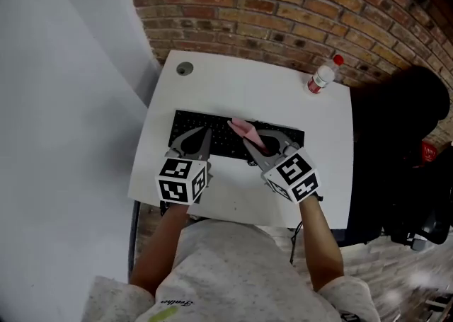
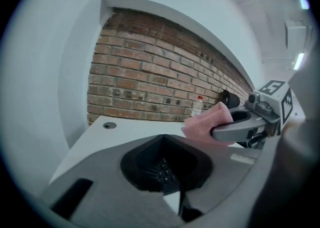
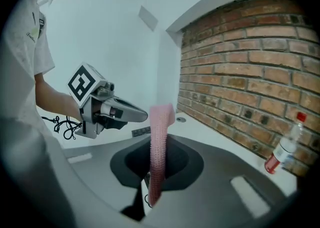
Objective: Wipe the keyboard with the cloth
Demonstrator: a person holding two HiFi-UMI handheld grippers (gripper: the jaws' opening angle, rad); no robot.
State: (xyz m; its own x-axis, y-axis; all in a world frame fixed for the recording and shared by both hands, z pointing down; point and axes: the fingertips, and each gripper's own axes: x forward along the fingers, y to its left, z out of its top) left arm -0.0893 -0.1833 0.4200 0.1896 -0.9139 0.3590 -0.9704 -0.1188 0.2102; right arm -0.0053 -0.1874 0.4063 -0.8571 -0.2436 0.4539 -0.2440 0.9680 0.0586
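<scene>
A black keyboard (image 1: 226, 145) lies across the middle of the white table (image 1: 269, 94). My right gripper (image 1: 249, 145) is shut on a pink cloth (image 1: 245, 129), which sticks out past its tips over the keyboard's middle. In the right gripper view the cloth (image 3: 159, 147) runs as a narrow strip between the jaws of the right gripper (image 3: 160, 139). My left gripper (image 1: 204, 140) is shut with nothing in it, over the keyboard's left half. Keys (image 2: 164, 172) show through the cutout of the left gripper (image 2: 163, 139). The cloth (image 2: 207, 122) shows at the right of that view.
A plastic bottle with a red cap (image 1: 323, 76) stands at the table's far right corner, by the brick wall (image 1: 283, 9). A round cable hole (image 1: 185, 68) sits at the far left corner. A dark chair (image 1: 410, 136) stands to the right of the table.
</scene>
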